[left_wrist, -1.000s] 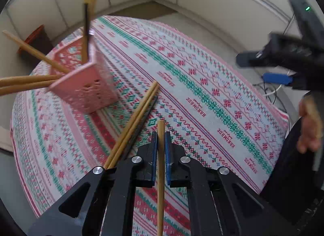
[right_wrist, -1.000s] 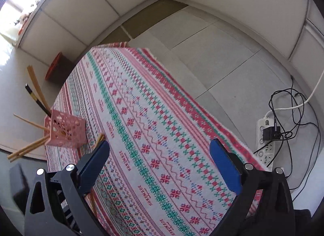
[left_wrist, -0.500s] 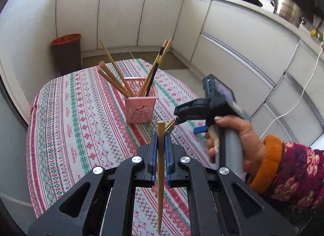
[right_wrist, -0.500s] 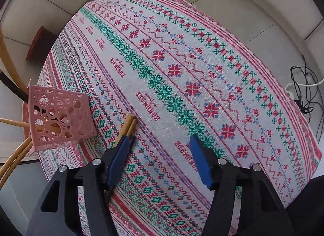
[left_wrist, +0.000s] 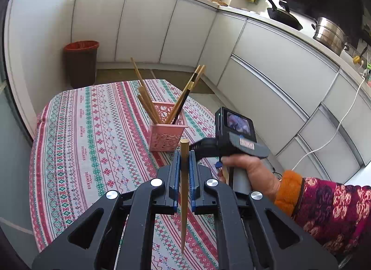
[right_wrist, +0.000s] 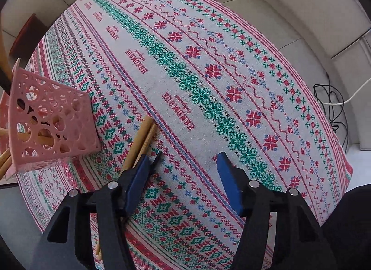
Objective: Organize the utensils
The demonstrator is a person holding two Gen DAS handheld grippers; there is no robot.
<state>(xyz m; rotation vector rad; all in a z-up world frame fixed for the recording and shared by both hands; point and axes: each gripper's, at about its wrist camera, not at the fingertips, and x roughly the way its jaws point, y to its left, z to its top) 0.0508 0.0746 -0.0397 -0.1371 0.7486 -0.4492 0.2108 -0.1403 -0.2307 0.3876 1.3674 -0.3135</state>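
1. The left gripper (left_wrist: 183,161) has its fingers clamped on a single wooden chopstick (left_wrist: 183,191), which runs lengthwise between the pads, its blunt end poking out just past the fingertips and its thin end trailing back below them.
2. Beyond those fingertips, a little to their left, stands the pink basket (left_wrist: 165,134) on the patterned tablecloth (left_wrist: 92,135), already holding several chopsticks that lean out both ways.
3. The step in hand looks like carrying this chopstick to the basket. The next move calls for bringing it over the open top, tipping it nearer upright and then letting go.
4. The right gripper (right_wrist: 183,168) points down at the cloth with its fingers apart and nothing between them, though they have just been closing from a wider gap.
5. The loose chopsticks (right_wrist: 141,140) lie at and under its left finger, not between the two, with a thin dark one (right_wrist: 155,157) just inside that finger.
6. To pick these up, the right gripper likely needs to shift left until they sit between the pads.
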